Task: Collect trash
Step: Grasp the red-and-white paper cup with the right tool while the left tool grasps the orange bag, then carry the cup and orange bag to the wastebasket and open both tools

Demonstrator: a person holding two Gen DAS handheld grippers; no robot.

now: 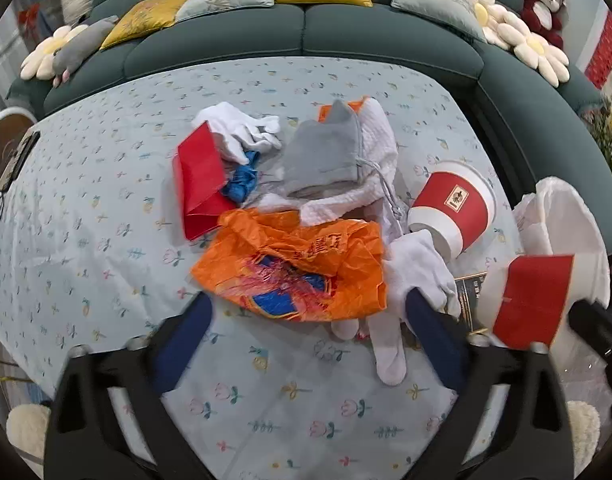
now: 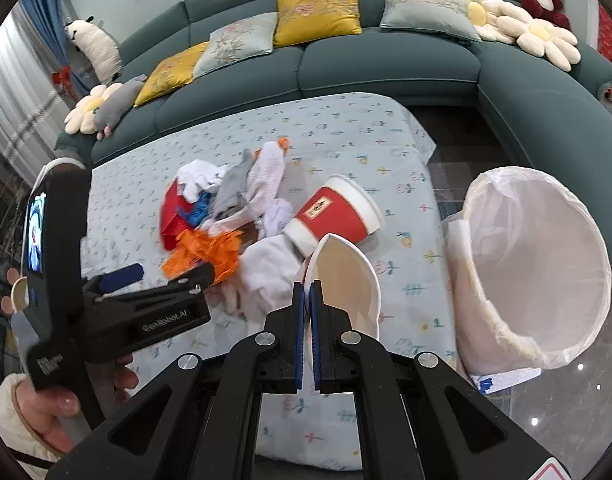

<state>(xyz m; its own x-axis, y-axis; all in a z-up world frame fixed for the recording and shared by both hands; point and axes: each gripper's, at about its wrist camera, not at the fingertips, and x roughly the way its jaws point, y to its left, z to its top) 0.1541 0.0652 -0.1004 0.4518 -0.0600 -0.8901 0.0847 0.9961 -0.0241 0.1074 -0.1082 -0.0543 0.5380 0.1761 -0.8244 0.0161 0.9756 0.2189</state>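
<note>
The left claw (image 1: 306, 312) hides part of the white glove (image 1: 418, 268); the held cup (image 2: 346, 280) hides its own outside.

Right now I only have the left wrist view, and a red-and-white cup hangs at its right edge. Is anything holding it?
Observer: Yes. The right tongs are shut on the rim of that cup.
Reviewer: Anything inside the cup?
Observer: No, it looks empty. Only its bare cream lining shows.
Reviewer: And the bin behind it?
Observer: The bin has a white bag lining, and I see nothing inside its open mouth.
</note>
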